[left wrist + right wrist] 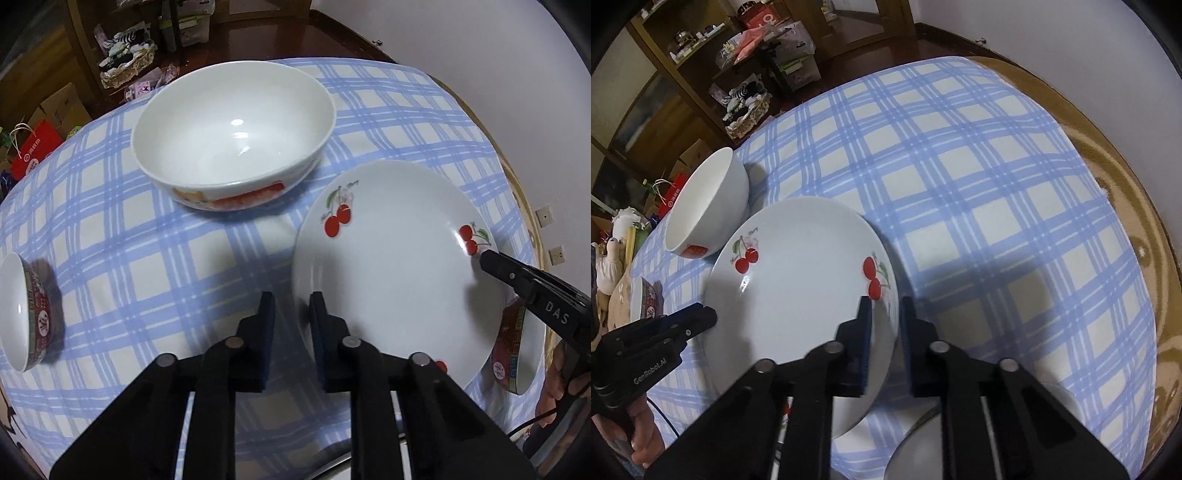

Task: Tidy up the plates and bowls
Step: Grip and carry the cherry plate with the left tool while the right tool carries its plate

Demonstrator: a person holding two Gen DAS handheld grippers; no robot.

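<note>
Left wrist view shows my left gripper (291, 314) fingers clamped on the cherry plate (399, 273) rim. My right gripper (884, 317) pinches its opposite edge, beside the white bowl (705, 206)

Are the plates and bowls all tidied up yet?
Not yet. Nothing looks stacked. Both grippers, left and right, are pinching opposite edges of the cherry plate. The big bowl and the small red bowl sit apart on the tablecloth.
</note>
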